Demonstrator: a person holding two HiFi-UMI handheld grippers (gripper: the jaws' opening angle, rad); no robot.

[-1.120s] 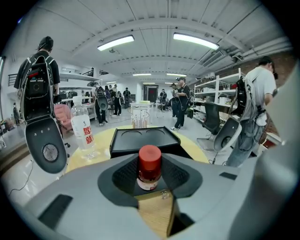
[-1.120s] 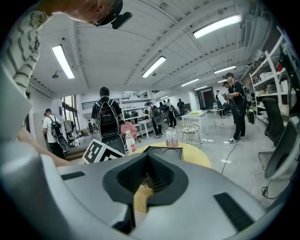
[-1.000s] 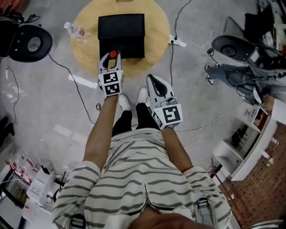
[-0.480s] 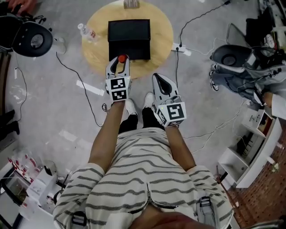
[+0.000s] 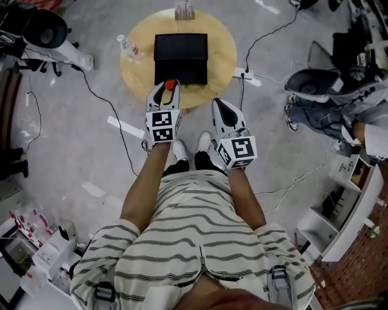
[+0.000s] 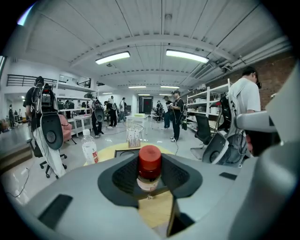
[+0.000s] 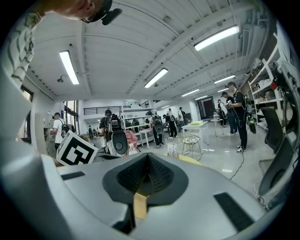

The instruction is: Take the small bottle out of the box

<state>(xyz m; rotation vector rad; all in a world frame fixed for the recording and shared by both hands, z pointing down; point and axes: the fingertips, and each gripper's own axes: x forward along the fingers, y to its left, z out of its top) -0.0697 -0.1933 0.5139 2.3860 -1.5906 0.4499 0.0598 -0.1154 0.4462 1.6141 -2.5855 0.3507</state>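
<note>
A small bottle with a red cap stands upright between the pads of my left gripper, which is shut on it. It hangs just in front of the near edge of the black box, over the round wooden table. In the left gripper view the bottle fills the gap of that gripper, with the box behind it. My right gripper hovers to the right, off the table's near edge, its jaws together and empty.
A clear water bottle stands on the table's left side and a small rack at its far edge. Cables and a power strip lie on the floor. Chairs and a white shelf stand to the right.
The head view has drifted, so table and box sit lower and further right in the picture. My left gripper keeps hold of the bottle near the box's front edge. The right gripper stays shut.
</note>
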